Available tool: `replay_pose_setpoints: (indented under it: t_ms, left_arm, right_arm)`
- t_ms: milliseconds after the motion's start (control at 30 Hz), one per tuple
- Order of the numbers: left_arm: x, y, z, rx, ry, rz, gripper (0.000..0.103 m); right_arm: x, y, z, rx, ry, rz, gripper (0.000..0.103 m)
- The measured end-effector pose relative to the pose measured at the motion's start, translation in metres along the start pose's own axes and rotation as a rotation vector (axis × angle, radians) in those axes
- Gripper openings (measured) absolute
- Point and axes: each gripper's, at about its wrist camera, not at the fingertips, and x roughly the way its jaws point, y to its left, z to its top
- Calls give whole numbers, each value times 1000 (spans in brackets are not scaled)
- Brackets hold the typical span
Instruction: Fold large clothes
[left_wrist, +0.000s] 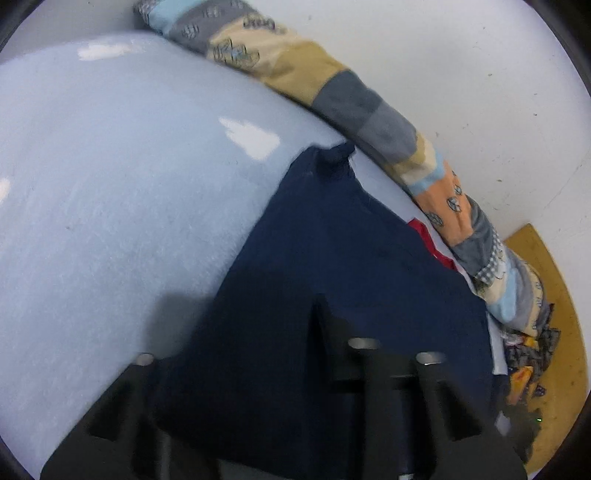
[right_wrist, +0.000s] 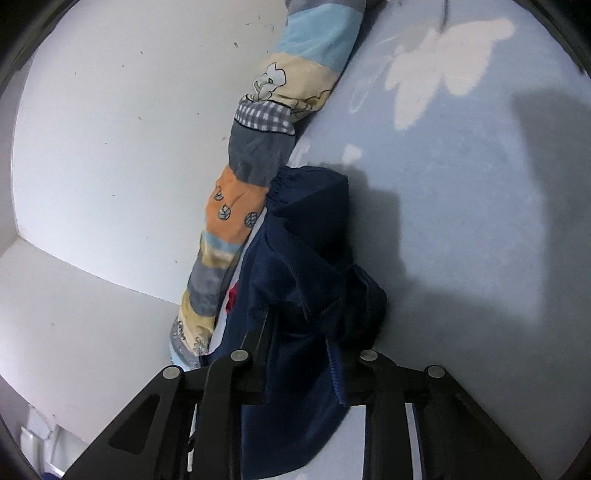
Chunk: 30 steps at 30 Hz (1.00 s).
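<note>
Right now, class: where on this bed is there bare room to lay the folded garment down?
The pale blue sheet beside the navy garment lies bare. It is crowded along the wall, where the patchwork blanket roll borders the garment.

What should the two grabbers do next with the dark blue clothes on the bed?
Probably carry the navy garment away from the rolled patchwork blanket onto the bare light blue sheet and spread it flat. It lies bunched in folds against the roll, and fabric sits between both grippers' fingers.
</note>
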Motion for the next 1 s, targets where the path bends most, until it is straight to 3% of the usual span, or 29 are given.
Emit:
replay_pose_setpoints:
  t_ms: [33,200,300,400,500,567,633,733,767,933,1000]
  left_arm:
    - [-2,3,1,-22,-8,-23,23]
    - [-5,-1,-1,-10,-7,3,23]
    - [-5,2,-1,-35,0,-10,23]
    - [-4,-2,-3,-22,-6,-2,24]
    - [-4,0,-2,-33,-2,-6,25]
    - [-3,2,-2,-38,3,-12,25]
    - [-3,3,-1,-39,6,-16,25]
    - [-2,4,-1,-40,9,-17,27]
    - [-2,5,-1,-42,10,-19,27]
    - [-1,6,1,-39,18,-29,28]
    - [0,7,1,-49,17,-31,28]
  right_arm:
    - [-1,0,0,7,-5,-5,18]
    - [-11,6,0,57,-5,-48,16]
    - [-21,6,-2,79,-20,-55,24]
    - [-32,-3,-6,178,-43,-35,46]
    - [-48,-9,-7,256,-104,-52,48]
    - [-59,-13,-7,307,-143,-83,51]
    - [-63,-12,-6,303,-128,-211,52]
    - [-67,-1,2,187,-175,-332,52]
    - [-67,-2,7,169,-193,-337,52]
    - [-47,-22,21,201,-95,-60,60]
    - [-43,-16,19,261,-1,82,60]
